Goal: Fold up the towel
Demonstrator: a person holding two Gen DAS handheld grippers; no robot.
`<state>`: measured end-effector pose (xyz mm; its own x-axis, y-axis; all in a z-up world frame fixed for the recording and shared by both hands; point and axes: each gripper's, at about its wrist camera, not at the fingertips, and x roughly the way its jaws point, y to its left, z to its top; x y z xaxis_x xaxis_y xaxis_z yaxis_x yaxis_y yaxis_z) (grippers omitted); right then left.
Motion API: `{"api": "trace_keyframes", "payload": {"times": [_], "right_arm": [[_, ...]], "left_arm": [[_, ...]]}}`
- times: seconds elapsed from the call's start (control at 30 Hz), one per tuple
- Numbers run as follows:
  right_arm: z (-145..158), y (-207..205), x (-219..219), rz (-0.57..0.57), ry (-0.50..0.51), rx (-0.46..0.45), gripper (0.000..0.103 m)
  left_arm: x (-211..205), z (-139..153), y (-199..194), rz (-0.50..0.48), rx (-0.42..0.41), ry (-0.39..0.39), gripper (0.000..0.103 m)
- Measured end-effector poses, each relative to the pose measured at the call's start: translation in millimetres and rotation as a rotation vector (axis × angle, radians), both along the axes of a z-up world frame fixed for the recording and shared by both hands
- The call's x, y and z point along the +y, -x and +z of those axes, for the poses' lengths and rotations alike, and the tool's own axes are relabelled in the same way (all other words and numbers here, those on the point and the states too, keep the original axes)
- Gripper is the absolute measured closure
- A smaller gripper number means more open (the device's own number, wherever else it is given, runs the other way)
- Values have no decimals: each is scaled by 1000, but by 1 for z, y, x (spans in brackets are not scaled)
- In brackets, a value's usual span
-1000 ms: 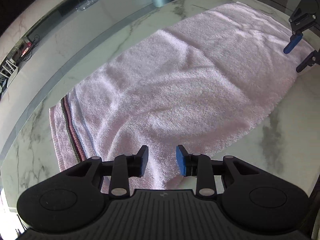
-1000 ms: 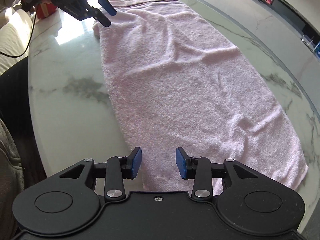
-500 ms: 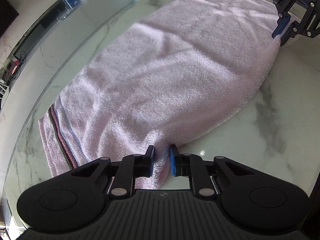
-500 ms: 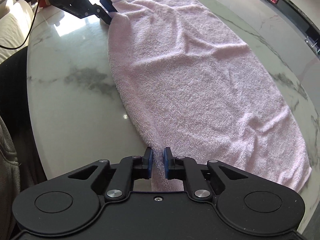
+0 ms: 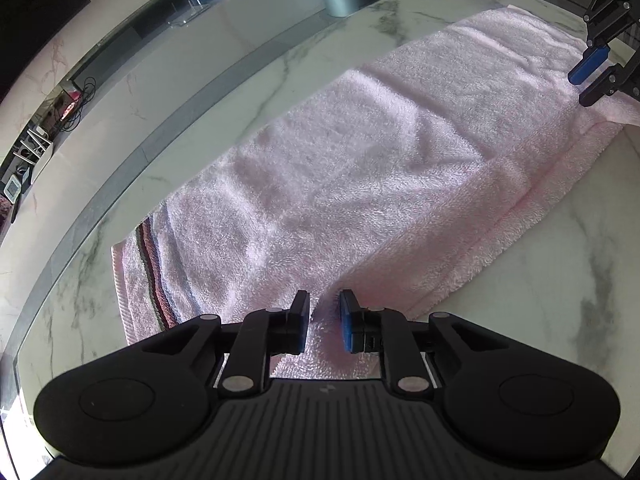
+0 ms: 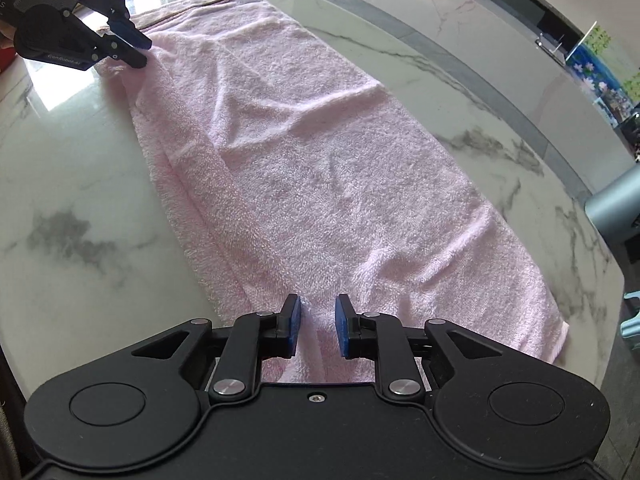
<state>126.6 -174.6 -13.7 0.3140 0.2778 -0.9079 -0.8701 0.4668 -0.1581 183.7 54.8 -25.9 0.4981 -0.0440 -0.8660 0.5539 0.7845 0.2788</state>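
On the marble tabletop [image 5: 560,280] a pink towel [image 5: 360,168] is lying lengthwise, already doubled along its long axis: the near long edge is sitting folded over onto the rest, with a lower layer peeking out along the near side in both wrist views. Striped band [image 5: 152,272] is showing at the left end.

Left tongs [image 5: 324,322] are hovering over the left end of the folded edge, jaws opening, cloth lying between the blue pads but not pinched as far as I can judge. Right tongs [image 6: 317,326] are doing the same at the opposite end, jaws opening, towel under and between the pads, no clamp visible.

Progress call: first lengthwise fold is looking done and is being let go. Top layer is sitting a bit short of the far edge, wrinkles across the middle. Remaining, likely: smoothing, then one or more crosswise folds bringing one short end over to the other. Roughly a third to half done, judging by the layout alone.
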Motion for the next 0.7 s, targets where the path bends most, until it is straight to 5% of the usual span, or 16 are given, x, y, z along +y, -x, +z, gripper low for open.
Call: {"api": "trace_keyframes", "payload": {"times": [0.27,0.53,0.7], "right_arm": [[1,28,-11,89,4,43,73],[-14,47,-19,114,68,29,65],[-5,58,-29,112,62,-10,60]], "left_arm": [[7,13,27,-118,3,-2,71],[1,-7,48,-185,36,-73,70],[-5,8,69,-231,-52,-59,64]]}}
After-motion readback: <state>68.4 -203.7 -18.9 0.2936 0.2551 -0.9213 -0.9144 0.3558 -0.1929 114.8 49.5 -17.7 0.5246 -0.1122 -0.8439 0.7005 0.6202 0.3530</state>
